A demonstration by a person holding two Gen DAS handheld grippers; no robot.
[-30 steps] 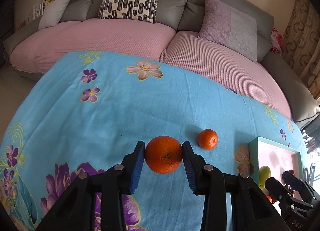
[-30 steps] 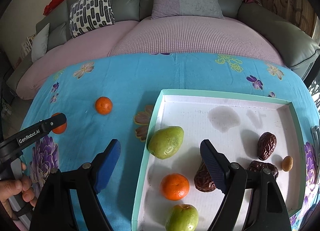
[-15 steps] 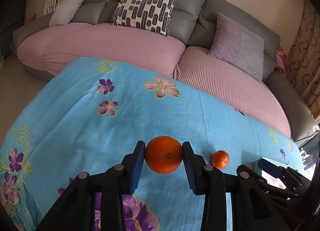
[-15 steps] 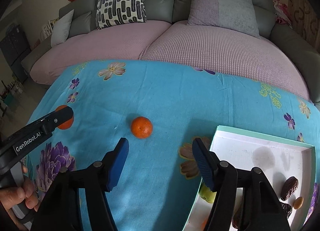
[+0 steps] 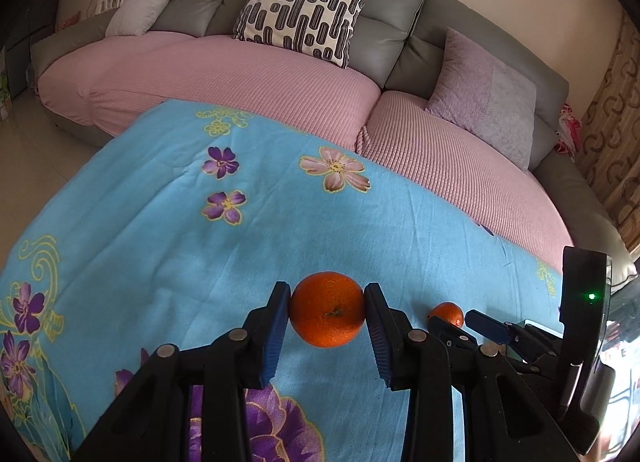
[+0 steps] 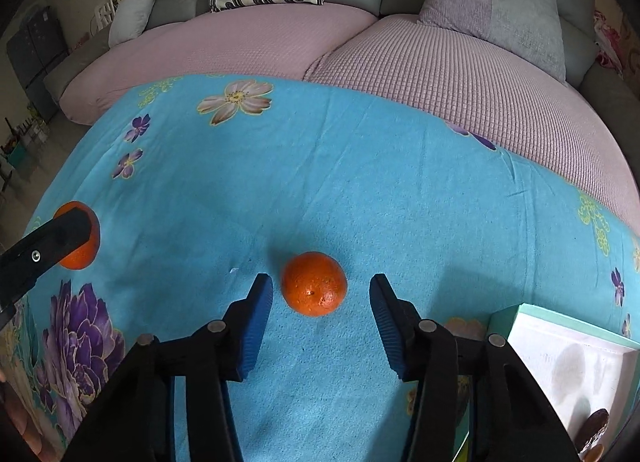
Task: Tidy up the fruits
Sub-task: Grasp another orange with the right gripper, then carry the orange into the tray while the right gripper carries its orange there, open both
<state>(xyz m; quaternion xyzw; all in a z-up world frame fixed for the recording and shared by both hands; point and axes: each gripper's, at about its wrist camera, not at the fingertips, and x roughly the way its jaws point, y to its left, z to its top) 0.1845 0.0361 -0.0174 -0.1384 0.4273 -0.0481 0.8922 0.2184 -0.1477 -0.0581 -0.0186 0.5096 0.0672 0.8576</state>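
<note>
My left gripper [image 5: 327,312] is shut on a large orange [image 5: 327,314] and holds it above the blue floral cloth [image 5: 160,229]. In the right wrist view that orange [image 6: 82,254] shows at the far left, half hidden by a left finger. My right gripper [image 6: 321,294] is open, its fingers on either side of a smaller orange [image 6: 314,283] that lies on the cloth, nearer the left finger. The small orange [image 5: 448,314] also shows in the left wrist view, between the right gripper's blue tips.
A white tray with a mint rim [image 6: 536,312] sits at the lower right, with a dark date [image 6: 596,422] at its edge. A pink and grey sofa [image 6: 360,41] with pillows curves behind the cloth-covered table.
My right gripper has moved left, away from the tray, and closed in around the small orange. My left gripper has kept its grip on the large orange and lifted it.
</note>
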